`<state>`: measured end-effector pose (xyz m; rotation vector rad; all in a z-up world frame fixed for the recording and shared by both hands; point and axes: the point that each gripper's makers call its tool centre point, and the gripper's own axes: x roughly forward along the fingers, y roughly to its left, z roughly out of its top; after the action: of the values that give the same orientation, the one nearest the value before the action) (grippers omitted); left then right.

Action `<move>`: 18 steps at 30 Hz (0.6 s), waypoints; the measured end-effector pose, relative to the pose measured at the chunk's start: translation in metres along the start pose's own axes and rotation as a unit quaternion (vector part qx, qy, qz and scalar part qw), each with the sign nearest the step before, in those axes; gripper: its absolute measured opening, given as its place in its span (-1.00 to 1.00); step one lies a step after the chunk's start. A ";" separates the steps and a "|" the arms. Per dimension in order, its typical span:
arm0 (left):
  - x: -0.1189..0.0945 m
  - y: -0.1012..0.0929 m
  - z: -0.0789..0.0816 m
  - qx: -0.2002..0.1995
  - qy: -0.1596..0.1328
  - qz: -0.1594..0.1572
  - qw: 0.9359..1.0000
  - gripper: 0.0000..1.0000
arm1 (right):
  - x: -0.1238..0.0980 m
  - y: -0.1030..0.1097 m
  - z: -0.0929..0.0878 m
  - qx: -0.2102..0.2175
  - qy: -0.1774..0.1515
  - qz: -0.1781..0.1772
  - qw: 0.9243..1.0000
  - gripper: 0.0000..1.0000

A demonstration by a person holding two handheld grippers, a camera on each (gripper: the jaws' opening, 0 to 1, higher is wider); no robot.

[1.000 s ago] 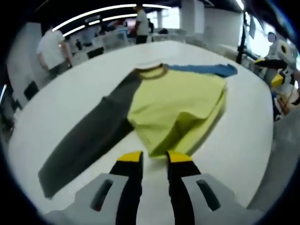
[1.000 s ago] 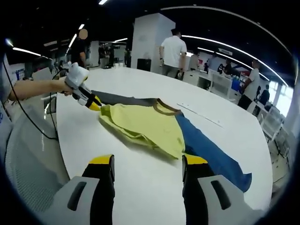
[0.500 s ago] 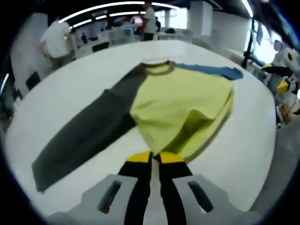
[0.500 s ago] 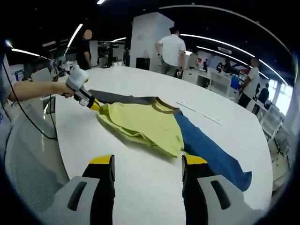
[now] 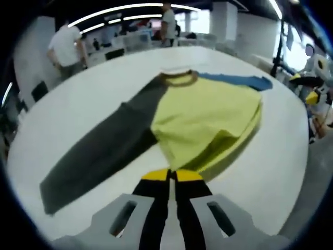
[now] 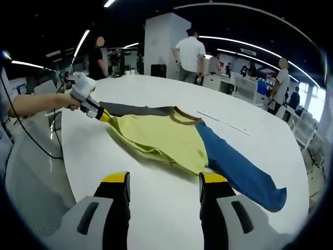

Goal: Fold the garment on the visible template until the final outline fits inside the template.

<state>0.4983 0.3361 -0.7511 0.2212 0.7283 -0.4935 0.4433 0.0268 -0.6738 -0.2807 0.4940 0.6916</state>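
Bare table (image 6: pixel 156 192) lies open ahead of the right gripper (image 6: pixel 164 179); the shirt (image 6: pixel 156 138) and left gripper (image 6: pixel 104 115) occupy the far side.

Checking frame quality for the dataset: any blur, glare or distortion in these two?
Left gripper view: soft and slightly blurred, shirt edges smeared, table bowed by fisheye. Right gripper view: sharper; ceiling light strips curve, window on the right blown out; soft shadow under the shirt's hem.

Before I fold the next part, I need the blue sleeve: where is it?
In the right gripper view the blue sleeve lies flat on the white table, running from the yellow body out beyond the right gripper.
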 end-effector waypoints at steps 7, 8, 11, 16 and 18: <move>0.000 0.000 0.001 0.002 -0.004 0.005 1.000 -1.00 | 0.014 -0.025 -0.014 0.012 0.004 -0.036 0.999 -0.28; -0.001 0.000 0.001 0.003 -0.005 0.005 1.000 -1.00 | 0.015 -0.026 -0.014 0.014 0.003 -0.037 0.999 -0.30; -0.002 0.000 0.001 0.003 -0.006 0.006 1.000 -1.00 | 0.022 -0.037 -0.019 0.023 0.006 -0.051 0.998 -0.41; -0.002 -0.001 0.000 0.004 -0.006 0.006 1.000 -1.00 | 0.035 -0.048 -0.024 0.023 0.017 -0.062 0.998 -0.49; -0.002 -0.002 -0.001 0.003 -0.005 0.005 1.000 -1.00 | 0.040 -0.050 -0.029 0.018 0.028 -0.064 0.997 -0.50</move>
<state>0.4955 0.3360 -0.7502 0.2270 0.7157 -0.4875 0.4935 -0.0009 -0.7149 -0.2959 0.5356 0.5507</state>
